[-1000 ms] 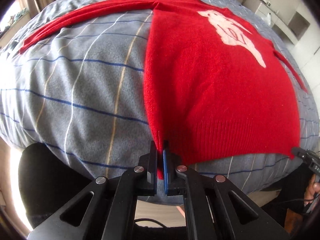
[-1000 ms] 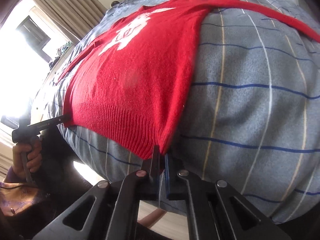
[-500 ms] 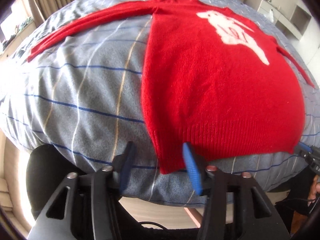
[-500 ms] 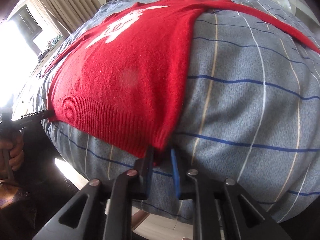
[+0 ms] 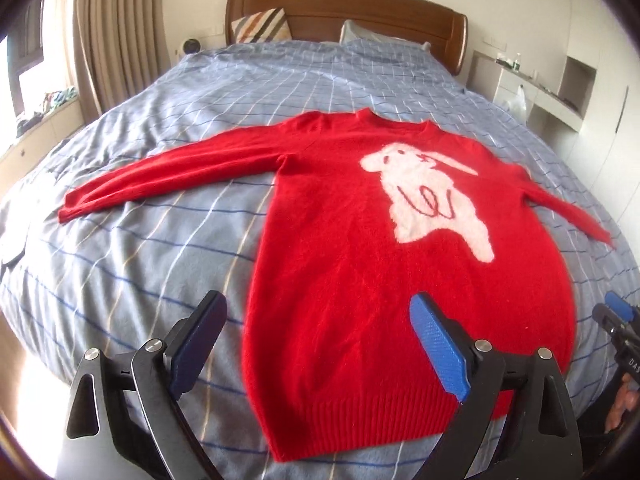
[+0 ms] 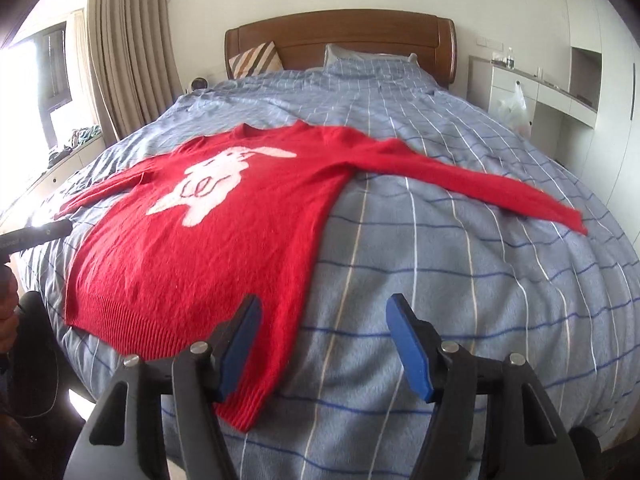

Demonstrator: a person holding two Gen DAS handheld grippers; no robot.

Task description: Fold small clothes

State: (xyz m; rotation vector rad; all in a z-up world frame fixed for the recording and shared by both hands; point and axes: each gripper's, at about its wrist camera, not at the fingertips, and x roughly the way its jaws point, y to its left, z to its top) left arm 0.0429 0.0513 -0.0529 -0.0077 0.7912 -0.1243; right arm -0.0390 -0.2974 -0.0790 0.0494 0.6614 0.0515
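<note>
While the red knitted sweater (image 5: 352, 264) with a white rabbit figure (image 5: 428, 196) on its chest lies face up and spread flat on the blue-grey checked bed cover (image 5: 132, 248), neither tool holds any part of it. From the left wrist view, the left gripper (image 5: 318, 350) has its jaws wide apart, one blue pad (image 5: 438, 350) over the ribbed hem region and the other over the cover beside the sweater's side edge; whether they touch the cloth cannot be told. From the right wrist view, the right gripper (image 6: 324, 346) likewise has its jaws spread, framing the opposite lower corner of the sweater (image 6: 192, 256), with one blue pad (image 6: 408, 350) over bare cover. Both sleeves are stretched out sideways: one long sleeve (image 5: 168, 172) reaches toward the window side, the other sleeve (image 6: 472, 180) toward the cabinet side. The neckline points at the brown wooden headboard (image 5: 344, 12), where a striped cushion (image 5: 262, 26) and a pale pillow (image 5: 380, 34) rest. Beige curtains (image 6: 128, 52) hang beside the bed, and a white plastic bag (image 6: 512, 106) hangs at the white built-in desk (image 6: 536, 84). The right gripper's tip is visible at the edge of the left wrist view.
</note>
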